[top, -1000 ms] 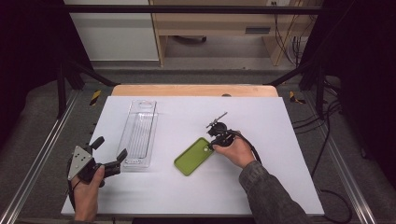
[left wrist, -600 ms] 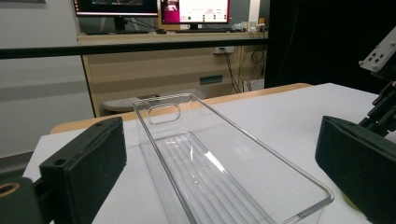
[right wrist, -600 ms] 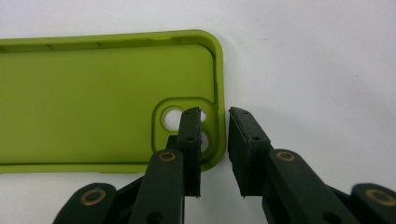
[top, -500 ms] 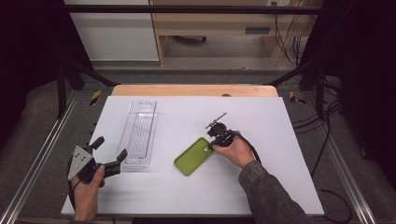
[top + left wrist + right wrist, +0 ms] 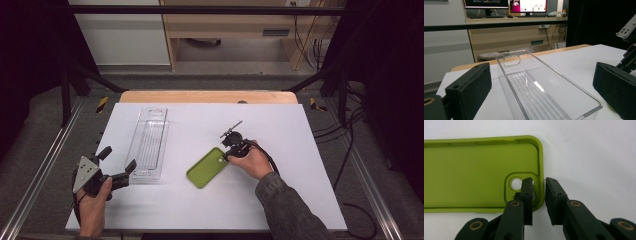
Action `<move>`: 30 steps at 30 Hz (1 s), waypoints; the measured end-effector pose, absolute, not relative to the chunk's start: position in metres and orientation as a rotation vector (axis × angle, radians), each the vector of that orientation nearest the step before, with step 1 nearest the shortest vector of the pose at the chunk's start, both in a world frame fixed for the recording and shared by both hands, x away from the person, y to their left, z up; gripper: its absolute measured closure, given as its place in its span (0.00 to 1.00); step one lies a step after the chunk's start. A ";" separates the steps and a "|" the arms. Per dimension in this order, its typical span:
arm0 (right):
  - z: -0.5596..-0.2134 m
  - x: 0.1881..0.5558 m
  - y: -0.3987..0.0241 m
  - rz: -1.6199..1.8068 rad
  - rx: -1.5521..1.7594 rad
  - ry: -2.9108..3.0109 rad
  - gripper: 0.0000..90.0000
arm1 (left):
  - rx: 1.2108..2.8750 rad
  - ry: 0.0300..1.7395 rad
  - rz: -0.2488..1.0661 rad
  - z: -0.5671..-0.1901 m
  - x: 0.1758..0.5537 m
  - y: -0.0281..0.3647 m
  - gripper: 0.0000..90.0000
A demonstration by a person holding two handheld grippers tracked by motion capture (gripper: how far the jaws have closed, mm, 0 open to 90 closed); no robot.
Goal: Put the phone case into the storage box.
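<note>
Right hand-held gripper [image 5: 539,182] nearly closed astride green phone case [image 5: 474,170] wall, clear tray [image 5: 149,142] beside, left hand-held gripper [image 5: 117,165] wide open, empty

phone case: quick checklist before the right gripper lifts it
1. Right gripper fingers straddle the rim of the green phone case, one inside, one outside: ok.
2. Fingers pressed firmly onto the rim: not ok, a gap shows on the outer side.
3. Case lies flat on the white table, open side up: ok.
4. Clear plastic tray stands empty: ok.
5. Left gripper open at the tray's near end, not touching the case: ok.
6. Path between case and tray free: ok.
</note>
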State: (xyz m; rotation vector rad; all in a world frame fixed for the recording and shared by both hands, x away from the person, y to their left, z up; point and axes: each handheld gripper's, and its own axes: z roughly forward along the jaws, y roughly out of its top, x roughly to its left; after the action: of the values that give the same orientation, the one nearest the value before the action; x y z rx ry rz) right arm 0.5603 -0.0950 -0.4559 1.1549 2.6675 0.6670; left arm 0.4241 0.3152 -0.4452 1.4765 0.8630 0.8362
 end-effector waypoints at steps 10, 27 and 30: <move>-0.457 0.560 -0.094 0.665 1.158 2.669 0.87 | 1.477 0.863 0.836 -0.445 0.424 0.315 0.02; -0.457 0.560 -0.095 0.663 1.144 2.661 0.90 | 1.478 0.863 0.836 -0.445 0.424 0.315 0.02; -0.457 0.560 -0.095 0.663 1.144 2.661 0.91 | 1.478 0.863 0.835 -0.445 0.424 0.315 0.02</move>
State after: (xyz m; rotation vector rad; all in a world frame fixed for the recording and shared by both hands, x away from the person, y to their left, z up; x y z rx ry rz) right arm 0.5602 -0.0947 -0.4570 1.1442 2.6614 0.6629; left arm 0.4243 0.3147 -0.4453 1.4779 0.8634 0.8353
